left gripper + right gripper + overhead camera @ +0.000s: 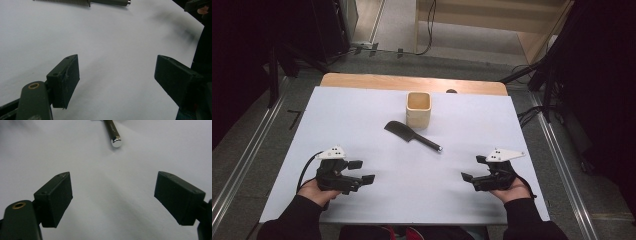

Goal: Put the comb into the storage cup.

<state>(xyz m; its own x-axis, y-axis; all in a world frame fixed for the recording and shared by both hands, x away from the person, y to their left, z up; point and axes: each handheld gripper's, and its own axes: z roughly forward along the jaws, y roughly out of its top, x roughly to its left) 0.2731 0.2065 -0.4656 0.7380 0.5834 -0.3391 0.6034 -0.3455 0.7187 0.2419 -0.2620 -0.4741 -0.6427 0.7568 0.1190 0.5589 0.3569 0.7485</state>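
A black comb (pixel 411 135) with a silver-capped handle lies flat near the middle of the white sheet (pixel 362 115). Just behind it stands an upright, open-topped wooden cup (pixel 418 110). My left gripper (pixel 363 171) rests at the near left, open, with nothing between its jaws. At the near right my right gripper (pixel 473 169) is open too and holds nothing. In the left gripper view the comb (pixel 100 2) lies at the top edge, far from my left gripper (pixel 116 75). The right gripper view has the comb's handle tip (pixel 115 137) beyond my right gripper (pixel 112 197).
The white sheet covers a wooden table (pixel 412 82) whose far edge shows bare. Metal rails (pixel 242 165) run along the floor on both sides. Dark stands and cables (pixel 537 75) sit beyond the far corners.
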